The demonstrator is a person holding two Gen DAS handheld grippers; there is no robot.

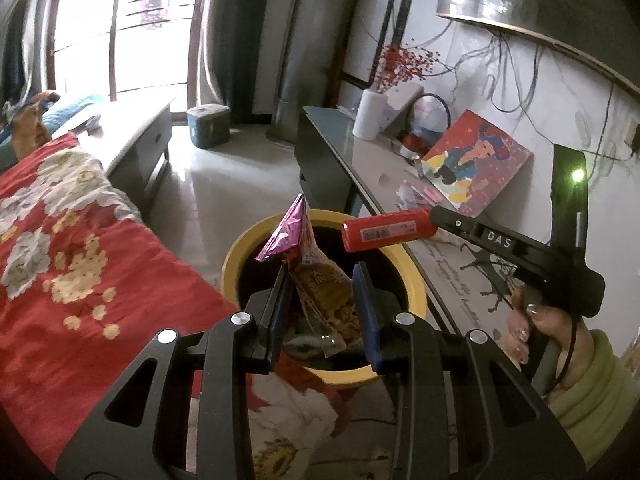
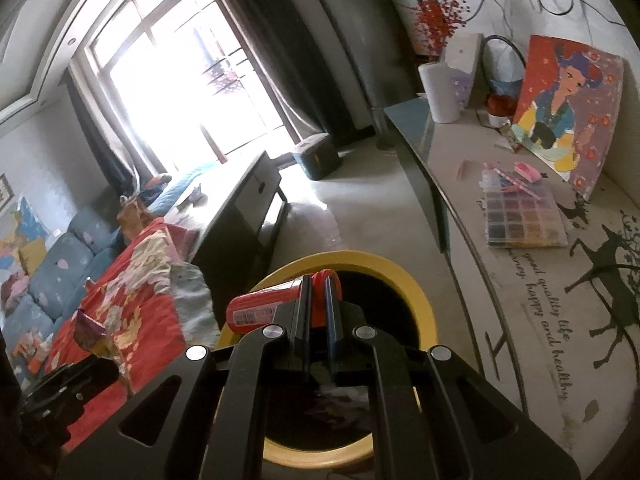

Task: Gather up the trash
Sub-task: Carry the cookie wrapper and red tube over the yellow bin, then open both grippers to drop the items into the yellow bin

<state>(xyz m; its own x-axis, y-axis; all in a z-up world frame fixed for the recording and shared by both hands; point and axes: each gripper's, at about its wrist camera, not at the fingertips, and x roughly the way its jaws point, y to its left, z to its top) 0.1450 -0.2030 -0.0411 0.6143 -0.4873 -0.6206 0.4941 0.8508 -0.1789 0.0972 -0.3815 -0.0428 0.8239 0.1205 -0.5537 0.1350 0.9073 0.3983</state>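
Observation:
A yellow-rimmed trash bin (image 1: 412,280) with a dark inside stands on the floor between the bed and a side table. My left gripper (image 1: 322,280) is open above the bin, and a crumpled pink and yellow snack wrapper (image 1: 296,240) stands between its blue fingers (image 1: 362,300), leaning on the left one. My right gripper (image 2: 318,284) is shut on a red tube (image 2: 264,306) with a barcode label and holds it level over the bin (image 2: 424,308). The tube also shows in the left wrist view (image 1: 386,229). The wrapper shows at the left in the right wrist view (image 2: 94,334).
A bed with a red flowered cover (image 1: 80,264) lies left of the bin. A long side table (image 2: 520,272) on the right carries a painting (image 2: 568,112), a bead box (image 2: 520,220), a white roll (image 2: 440,92) and small items. A dark bench (image 2: 248,208) and a stool (image 2: 316,158) stand beyond.

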